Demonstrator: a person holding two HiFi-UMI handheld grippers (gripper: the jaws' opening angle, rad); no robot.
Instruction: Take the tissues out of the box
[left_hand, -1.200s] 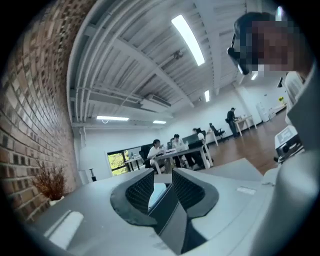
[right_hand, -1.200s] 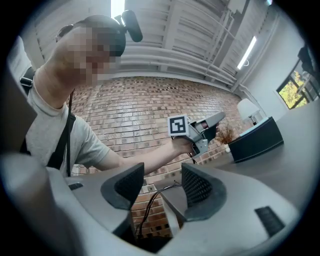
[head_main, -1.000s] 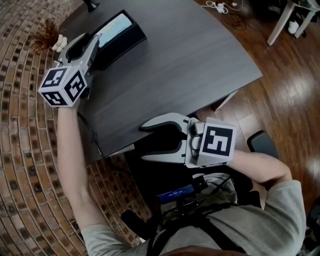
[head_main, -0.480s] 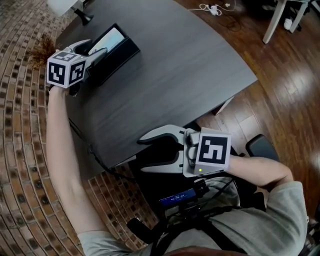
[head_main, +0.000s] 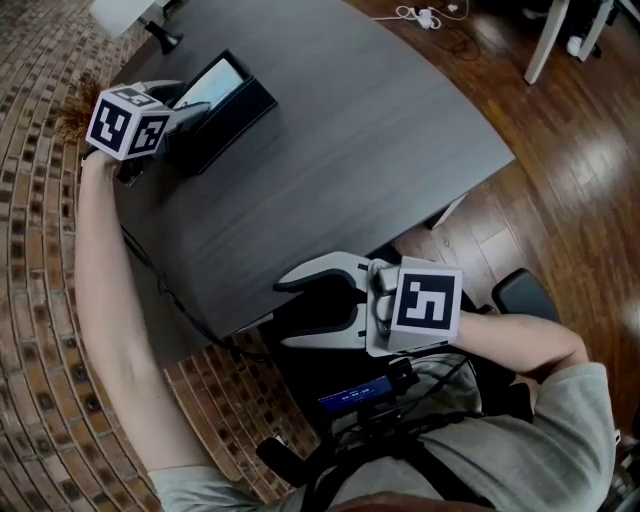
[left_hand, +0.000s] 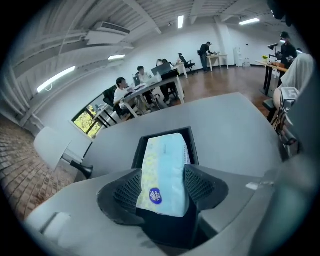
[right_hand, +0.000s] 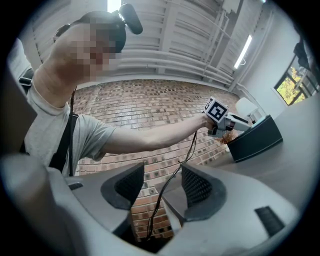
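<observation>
A black open-topped box (head_main: 238, 108) stands at the far left corner of the dark table (head_main: 350, 160). A light blue and yellow tissue pack (head_main: 208, 84) lies in it. In the left gripper view the pack (left_hand: 164, 172) reaches from the box (left_hand: 138, 151) up between the two pads. My left gripper (left_hand: 162, 189) is at the box's near end (head_main: 180, 100); its jaws are closing and both pads touch the pack's sides. My right gripper (head_main: 285, 312) hangs open and empty off the table's near edge, over the person's lap (right_hand: 162, 187).
A black lamp base (head_main: 160, 38) and a dried brown plant (head_main: 80, 100) sit by the box. The floor is brick to the left and wood to the right, with a white cable (head_main: 430, 16) lying on it. People sit at desks (left_hand: 145, 87) far behind.
My left gripper has moved from beside the box to its near end, with its jaws now around the tissue pack. The right gripper has hardly moved.
</observation>
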